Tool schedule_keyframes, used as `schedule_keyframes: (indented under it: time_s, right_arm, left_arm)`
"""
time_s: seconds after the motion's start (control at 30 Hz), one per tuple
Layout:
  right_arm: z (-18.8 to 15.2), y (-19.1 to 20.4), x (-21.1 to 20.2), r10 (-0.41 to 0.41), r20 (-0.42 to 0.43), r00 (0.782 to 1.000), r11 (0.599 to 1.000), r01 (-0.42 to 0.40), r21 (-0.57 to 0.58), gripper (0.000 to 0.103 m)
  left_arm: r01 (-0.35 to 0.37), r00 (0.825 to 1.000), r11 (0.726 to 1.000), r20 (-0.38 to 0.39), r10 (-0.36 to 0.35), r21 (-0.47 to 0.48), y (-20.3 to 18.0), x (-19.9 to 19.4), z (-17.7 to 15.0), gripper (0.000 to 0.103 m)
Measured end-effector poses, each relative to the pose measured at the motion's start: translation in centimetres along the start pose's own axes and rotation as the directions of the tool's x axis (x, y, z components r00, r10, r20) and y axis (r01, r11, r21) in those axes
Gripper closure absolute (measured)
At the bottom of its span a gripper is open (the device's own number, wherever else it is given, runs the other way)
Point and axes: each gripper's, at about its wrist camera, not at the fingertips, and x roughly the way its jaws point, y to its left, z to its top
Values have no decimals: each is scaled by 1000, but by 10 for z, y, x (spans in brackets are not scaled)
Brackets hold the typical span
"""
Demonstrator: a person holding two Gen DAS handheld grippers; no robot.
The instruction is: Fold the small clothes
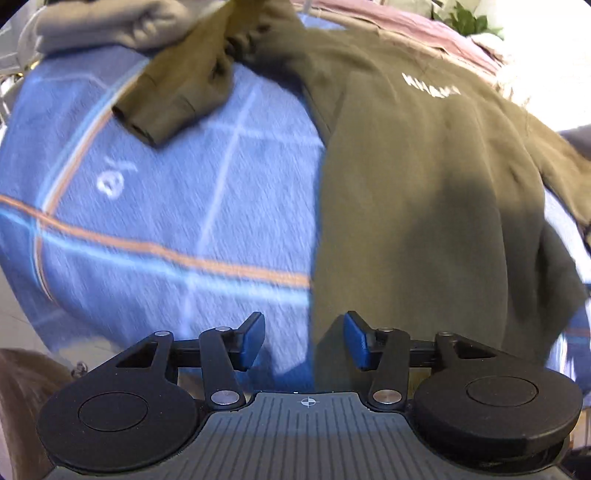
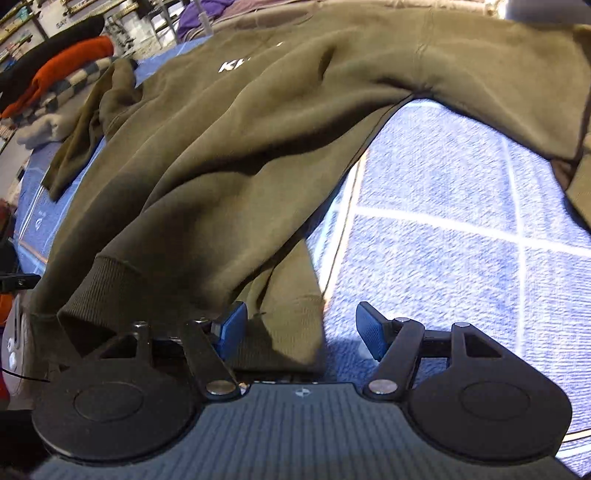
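An olive-green sweatshirt (image 1: 424, 177) with white chest lettering lies spread on a blue checked blanket (image 1: 166, 206). One sleeve (image 1: 177, 92) lies out to the far left. My left gripper (image 1: 304, 339) is open, straddling the sweatshirt's left side edge near the hem. In the right wrist view the sweatshirt (image 2: 240, 140) fills the left half, its ribbed hem near the camera. My right gripper (image 2: 301, 328) is open, with a corner of the hem lying loose between the fingers. The other sleeve (image 2: 498, 74) stretches across the far right.
A folded grey garment (image 1: 110, 26) lies at the blanket's far left, with pink fabric (image 1: 406, 26) behind. The right wrist view shows a stack of black, red and checked clothes (image 2: 62, 70) at the far left. Bare blue blanket (image 2: 461, 221) lies right of the sweatshirt.
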Motion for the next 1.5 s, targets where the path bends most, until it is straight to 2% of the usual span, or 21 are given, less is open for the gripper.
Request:
schedule_keyframes:
  time_s: [0.07,0.17,0.23,0.3,0.37,0.47,0.63,0.67,0.7,0.8,0.87,0.9,0.97,1.03,1.1,1.17,1.23,1.27,1.33,1.4,1.5]
  right_arm:
    - [-3,7,3,-20,-27,999,999,19,-47,34]
    - [-10,17,-10,-54,16,998,995,55,-79,37]
    - [-17,28,-22,-78,47,996,979,86,-186,37]
    - [-27,44,-32,-61,63,996,936,79,-343,36]
    - [-37,66,-31,-58,73,996,861,86,-500,35]
    - [-45,88,-11,-68,58,996,779,89,-621,38]
    - [-47,107,19,-138,85,987,679,157,-717,51]
    - [-44,107,22,-144,79,986,676,156,-720,76]
    - [-37,104,19,-146,66,987,692,149,-707,97]
    - [-15,75,-21,-112,114,987,830,156,-536,97]
    - [-2,29,-53,-146,128,981,941,178,-287,98]
    - [-1,0,-66,-180,118,977,968,197,-152,99]
    - [-12,-61,-83,-241,81,967,966,232,110,99]
    - [-31,-103,-85,-286,34,958,929,268,256,99]
    - [-46,-125,-74,-223,-26,975,916,218,337,94]
    - [-54,-125,-73,-218,-53,974,914,223,339,83]
    - [-61,-118,-78,-237,-69,969,921,247,301,42]
    - [-64,-115,-80,-265,-69,962,916,273,293,38]
    - [-66,-121,-89,-304,-37,952,898,299,322,38]
    - [-59,-127,-95,-280,-17,960,906,270,326,38]
    - [-40,-122,-94,-238,24,971,927,219,303,36]
  left_arm:
    - [-14,1000,1000,-9,14,-15,-6,0,-14,0]
    - [-15,999,997,40,18,-81,-10,-9,-32,0]
    - [-30,997,994,63,37,-109,-7,-18,-41,0]
    - [-20,996,991,85,31,-129,-2,-29,-49,0]
    - [-25,997,994,76,34,-108,-1,-33,-58,0]
    - [-24,999,995,41,28,-99,-2,-31,-73,0]
    - [-33,999,991,34,38,-129,-9,-26,-81,0]
    - [-32,999,992,31,36,-126,-11,-25,-81,0]
    - [-26,999,992,28,29,-119,-11,-24,-82,0]
    - [-14,999,992,44,20,-126,-15,-24,-85,0]
    - [-14,998,991,56,21,-136,-18,-25,-87,0]
    - [-13,998,990,53,20,-142,-18,-24,-89,0]
    - [-1,999,988,48,9,-155,-20,-21,-91,0]
    - [5,999,986,45,2,-164,-20,-20,-93,0]
    - [8,999,983,48,1,-184,-19,-22,-94,0]
    - [18,998,979,60,-6,-202,-16,-27,-94,0]
    - [43,996,975,85,-25,-219,-12,-33,-90,0]
    - [69,994,972,102,-47,-223,-11,-33,-88,0]
    - [118,989,969,118,-94,-217,-13,-32,-81,0]
    - [195,976,962,133,-172,-192,-21,-27,-72,0]
    - [252,964,959,114,-239,-129,-42,-13,-60,0]
